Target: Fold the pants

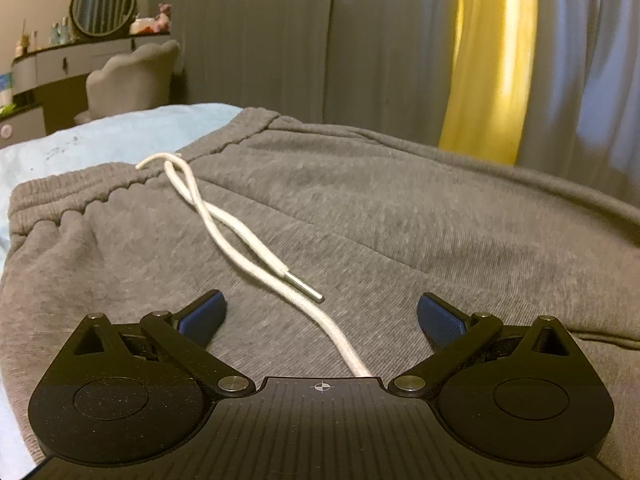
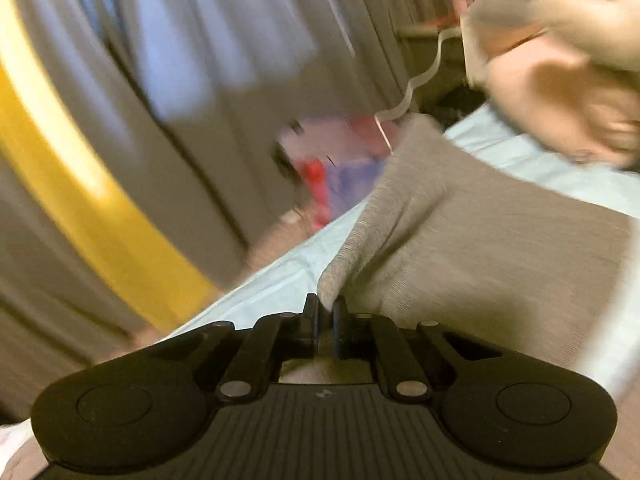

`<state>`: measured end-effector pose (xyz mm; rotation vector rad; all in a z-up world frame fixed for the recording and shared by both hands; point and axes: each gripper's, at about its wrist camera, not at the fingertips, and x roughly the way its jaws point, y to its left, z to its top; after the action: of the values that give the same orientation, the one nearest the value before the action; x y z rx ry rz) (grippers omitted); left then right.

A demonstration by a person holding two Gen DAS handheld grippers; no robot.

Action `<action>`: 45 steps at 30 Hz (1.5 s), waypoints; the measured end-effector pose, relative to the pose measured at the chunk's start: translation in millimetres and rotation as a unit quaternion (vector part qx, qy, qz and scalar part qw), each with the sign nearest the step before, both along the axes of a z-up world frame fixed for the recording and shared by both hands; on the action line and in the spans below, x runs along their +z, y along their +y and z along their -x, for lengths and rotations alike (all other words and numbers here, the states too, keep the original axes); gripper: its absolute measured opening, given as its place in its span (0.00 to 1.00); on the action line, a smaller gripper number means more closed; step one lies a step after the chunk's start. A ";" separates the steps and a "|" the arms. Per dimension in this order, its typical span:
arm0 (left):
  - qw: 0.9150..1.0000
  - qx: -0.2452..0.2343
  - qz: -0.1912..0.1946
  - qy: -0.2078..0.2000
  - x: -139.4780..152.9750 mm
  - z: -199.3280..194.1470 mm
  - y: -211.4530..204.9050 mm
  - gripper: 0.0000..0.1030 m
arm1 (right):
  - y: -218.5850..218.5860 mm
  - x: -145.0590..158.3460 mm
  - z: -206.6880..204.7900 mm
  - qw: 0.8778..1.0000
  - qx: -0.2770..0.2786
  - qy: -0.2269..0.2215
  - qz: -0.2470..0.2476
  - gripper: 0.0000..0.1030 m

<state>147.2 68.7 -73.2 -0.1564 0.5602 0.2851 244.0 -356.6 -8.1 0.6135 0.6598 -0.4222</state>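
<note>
Grey sweatpants (image 1: pixel 360 208) lie spread on a light blue bed sheet (image 1: pixel 100 136), waistband at the far left. Their white drawstring (image 1: pixel 240 232) with a metal tip runs down the cloth between the fingers of my left gripper (image 1: pixel 322 312). That gripper hovers just over the fabric, open, with nothing pinched. In the blurred right wrist view, my right gripper (image 2: pixel 326 312) is shut on a raised fold of the grey pants (image 2: pixel 460 248), whose leg stretches away to the right over the blue sheet (image 2: pixel 280 276).
Grey curtains (image 1: pixel 320 40) with a yellow strip (image 1: pixel 492 64) hang behind the bed. A dressing table with a round mirror (image 1: pixel 102 2) and a padded chair (image 1: pixel 132 80) stand at the far left. A pale plush toy (image 2: pixel 560 72) and red-blue items (image 2: pixel 340 168) lie beyond the pants.
</note>
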 end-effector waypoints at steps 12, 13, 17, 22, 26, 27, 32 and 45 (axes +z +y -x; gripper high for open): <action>0.999 -0.012 0.042 -0.011 5.4 11.3 10.5 1.00 | -25.7 -51.1 218.4 0.978 -0.110 -0.072 -0.165 0.15; 0.999 -0.012 0.043 -0.011 5.1 11.4 10.5 1.00 | -29.5 -49.6 215.1 0.975 -0.113 -0.090 -0.166 0.22; 0.999 -0.015 0.031 -0.001 5.3 9.7 7.0 1.00 | -39.7 -70.6 198.4 0.969 -0.121 -0.087 -0.197 0.35; 0.999 -0.021 0.030 0.023 15.8 6.1 7.1 1.00 | -44.6 -79.4 187.6 0.961 -0.122 -0.125 -0.216 0.31; 0.994 -0.027 0.104 -0.022 58.9 -10.4 20.2 1.00 | -56.1 -90.5 172.1 0.956 -0.101 -0.147 -0.235 0.07; 0.991 -0.041 0.121 -0.031 72.8 -24.6 22.7 1.00 | -61.2 -96.9 170.3 0.955 -0.100 -0.148 -0.238 0.07; 0.983 -0.077 0.164 0.014 96.3 -122.4 28.9 1.00 | -69.7 -105.7 167.7 0.950 -0.100 -0.153 -0.253 0.06; 0.951 -0.041 0.276 0.134 34.8 -262.6 57.2 0.13 | -73.6 -119.5 166.3 0.947 -0.098 -0.165 -0.256 0.03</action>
<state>409.8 126.0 -38.4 -0.6422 0.9073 0.0609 77.7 -430.2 -127.6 1.2234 0.3821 -0.3186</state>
